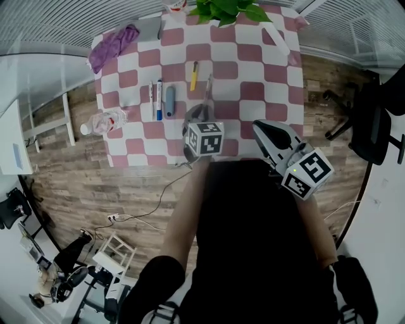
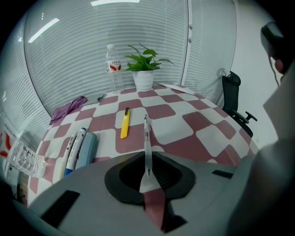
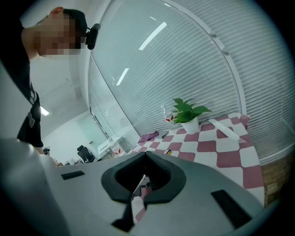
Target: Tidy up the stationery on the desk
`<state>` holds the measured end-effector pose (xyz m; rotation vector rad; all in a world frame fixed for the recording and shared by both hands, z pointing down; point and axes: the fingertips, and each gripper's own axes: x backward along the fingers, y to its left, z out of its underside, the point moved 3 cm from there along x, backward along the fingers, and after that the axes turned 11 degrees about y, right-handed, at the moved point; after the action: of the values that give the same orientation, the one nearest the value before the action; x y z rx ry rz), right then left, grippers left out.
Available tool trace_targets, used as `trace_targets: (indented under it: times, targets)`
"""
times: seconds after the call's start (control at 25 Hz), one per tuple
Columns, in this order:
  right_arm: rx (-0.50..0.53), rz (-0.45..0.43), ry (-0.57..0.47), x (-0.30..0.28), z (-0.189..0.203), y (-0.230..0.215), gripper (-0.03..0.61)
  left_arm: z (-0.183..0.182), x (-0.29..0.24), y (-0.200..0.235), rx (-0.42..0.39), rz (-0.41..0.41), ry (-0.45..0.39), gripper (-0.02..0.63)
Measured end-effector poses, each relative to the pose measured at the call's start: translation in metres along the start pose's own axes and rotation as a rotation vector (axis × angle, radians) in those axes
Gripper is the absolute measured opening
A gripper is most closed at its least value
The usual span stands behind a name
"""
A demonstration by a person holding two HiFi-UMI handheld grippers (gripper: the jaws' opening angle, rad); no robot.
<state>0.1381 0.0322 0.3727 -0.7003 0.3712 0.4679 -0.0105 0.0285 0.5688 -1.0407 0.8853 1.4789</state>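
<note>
A thin clear pen (image 2: 147, 138) points away over the pink-and-white checked tablecloth (image 1: 253, 69); its near end sits between the jaws of my left gripper (image 2: 148, 179), which are shut on it. From the head view the same pen (image 1: 207, 88) slants just beyond the left gripper (image 1: 202, 109). Left of it lie a yellow utility knife (image 1: 194, 76), a blue-grey case (image 1: 170, 101), a blue-capped marker (image 1: 159, 100) and a white marker (image 1: 151, 95). My right gripper (image 1: 262, 131) hovers at the table's near right edge, jaws together with nothing between them (image 3: 138, 192).
A purple cloth (image 1: 112, 45) lies at the far left corner, and a clear plastic bottle (image 1: 101, 121) rests on its side at the left edge. A potted plant (image 1: 228, 9) stands at the back, with a white strip (image 1: 273, 35) beside it. An office chair (image 1: 364, 117) stands to the right.
</note>
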Motion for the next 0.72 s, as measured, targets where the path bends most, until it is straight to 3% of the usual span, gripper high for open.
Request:
trace_targets:
  times: [0.28, 0.52, 0.72]
  targets:
    - [0.004, -0.029, 0.008, -0.011, -0.003, 0.005, 0.021, 0.008, 0.009, 0.014, 0.011, -0.028, -0.013, 0.069]
    - [0.024, -0.063, 0.029, -0.024, -0.004, 0.017, 0.021, 0.016, 0.022, 0.035, 0.049, -0.063, -0.064, 0.069]
    - [0.038, -0.072, 0.041, -0.03, -0.005, 0.023, 0.021, 0.025, 0.021, 0.05, 0.106, -0.084, -0.051, 0.069]
